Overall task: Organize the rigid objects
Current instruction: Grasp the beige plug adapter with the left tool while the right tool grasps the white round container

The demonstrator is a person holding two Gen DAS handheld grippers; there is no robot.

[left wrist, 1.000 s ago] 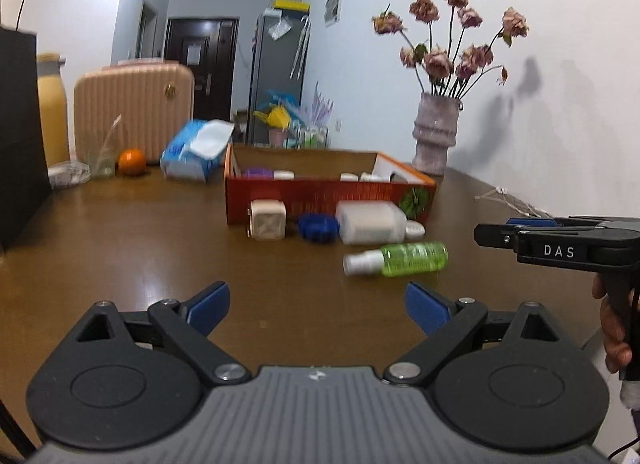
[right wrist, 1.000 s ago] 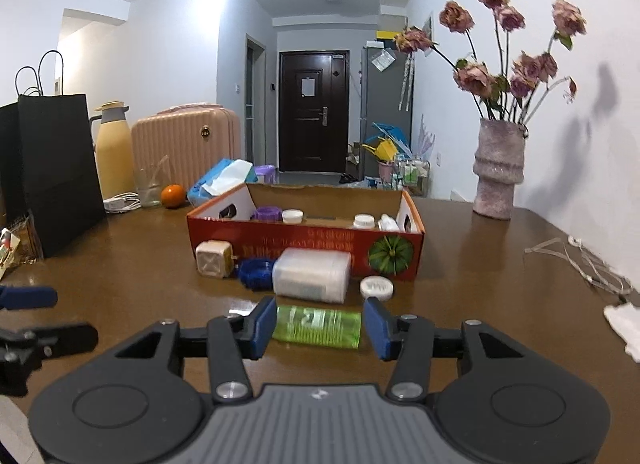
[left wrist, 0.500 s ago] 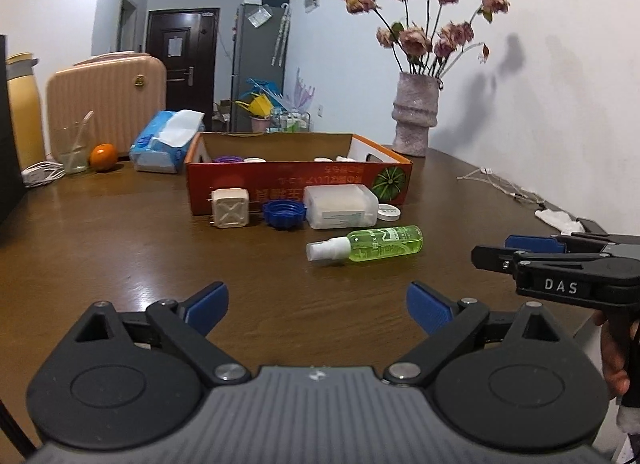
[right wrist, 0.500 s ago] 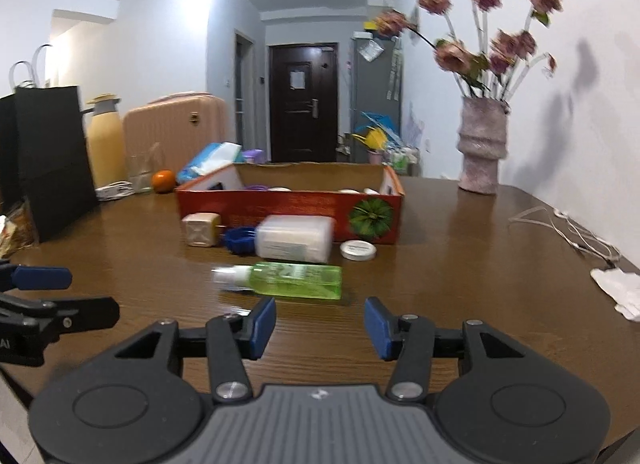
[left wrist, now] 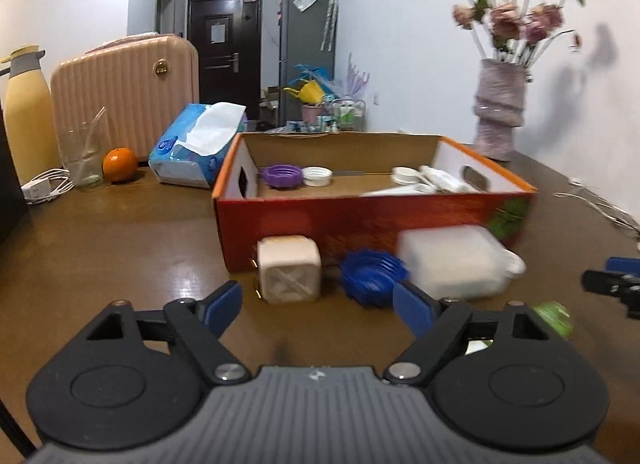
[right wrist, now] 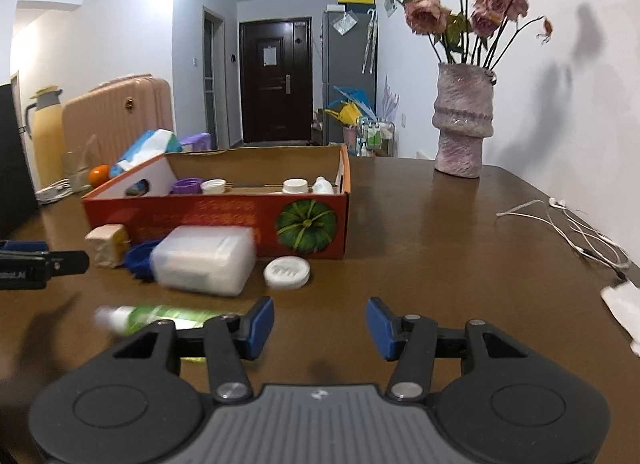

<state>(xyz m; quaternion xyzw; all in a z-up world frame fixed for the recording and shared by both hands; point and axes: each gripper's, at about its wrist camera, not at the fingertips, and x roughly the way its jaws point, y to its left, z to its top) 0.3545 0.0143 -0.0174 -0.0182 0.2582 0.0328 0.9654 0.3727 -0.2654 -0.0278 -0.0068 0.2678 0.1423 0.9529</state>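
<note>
Red cardboard box (left wrist: 360,220) open-topped, standing on the brown tabletop (left wrist: 120,248), pumpkin picture on its front wall. Inside: purple cap (left wrist: 281,175) and white cap (left wrist: 317,176) side by side near the left end, white lid and small white bottles (left wrist: 436,180) toward the right end.

Lined up against the box's front wall, on the tabletop: beige cube (left wrist: 289,274) at left, blue ribbed cap (left wrist: 372,273) just beside it, then translucent white plastic box (left wrist: 452,262), blurred. Round white lid (right wrist: 287,272) lying flat just right of the plastic box. Green spray bottle (right wrist: 160,316) on its side, nearer than the row, partly hidden behind the right gripper's left finger.

Left gripper (left wrist: 318,304) low over the tabletop, aimed at the beige cube and blue cap; fingers closing, blue pads apart, nothing between them. Right gripper (right wrist: 320,324) over bare tabletop below the round white lid; fingers opening, nothing held.

Farther out: tissue pack (left wrist: 196,144), orange (left wrist: 119,164), glass (left wrist: 80,158), yellow thermos (left wrist: 24,112) and pink suitcase (left wrist: 124,92) behind the box at left; vase of dried roses (right wrist: 462,124) at right; white cable (right wrist: 576,232) near the right edge.
</note>
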